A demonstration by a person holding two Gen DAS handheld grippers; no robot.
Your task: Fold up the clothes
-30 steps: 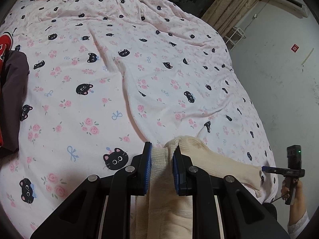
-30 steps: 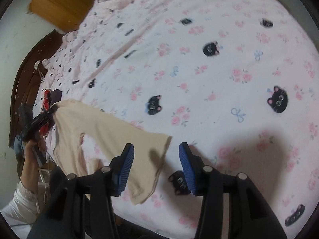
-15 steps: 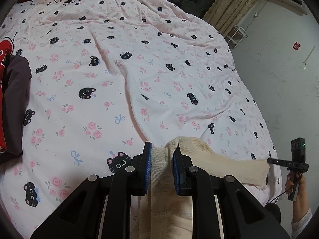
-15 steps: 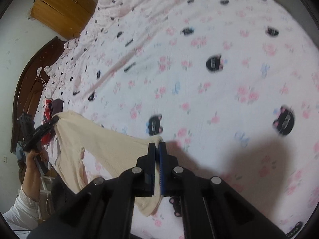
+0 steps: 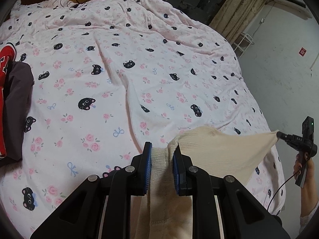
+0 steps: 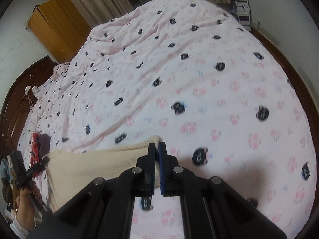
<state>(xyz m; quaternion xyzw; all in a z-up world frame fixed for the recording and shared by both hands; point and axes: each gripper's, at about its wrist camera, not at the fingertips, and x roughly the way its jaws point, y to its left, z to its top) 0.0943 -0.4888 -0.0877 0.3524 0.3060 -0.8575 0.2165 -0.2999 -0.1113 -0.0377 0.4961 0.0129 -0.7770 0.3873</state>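
The left gripper (image 5: 161,157) was clamped on a bunched corner of the cream sweater (image 5: 219,151), the ribbed knit pinched between its blue pads and hanging down below the fingers in a soft fold. From there the sweater ran taut to the right, out to the right gripper (image 6: 157,153), whose jaws were pressed together on the far corner, a nub of knit poking up just past the tips. So the garment hung stretched between the two, above the near edge of the bed (image 5: 139,69). A second earlier the right jaws had stood wide apart with the cloth loose between them; half a second ago they had closed, and since then the sweater had been drawn tighter and lifted, its top edge straighter than before. The left grip had not changed. In the left view a hand (image 5: 303,163) held the right tool's handle, a cable trailing from it. The knit looked thick and finely ribbed; the bedcover beyond was thin pink cotton printed with black cat faces, roses and blue bows, rumpled into long creases. At its left side lay a dark garment (image 5: 18,103) against a red one (image 5: 7,55). Farthest off stood a wooden cabinet (image 6: 57,25) and drab curtains (image 5: 245,6).
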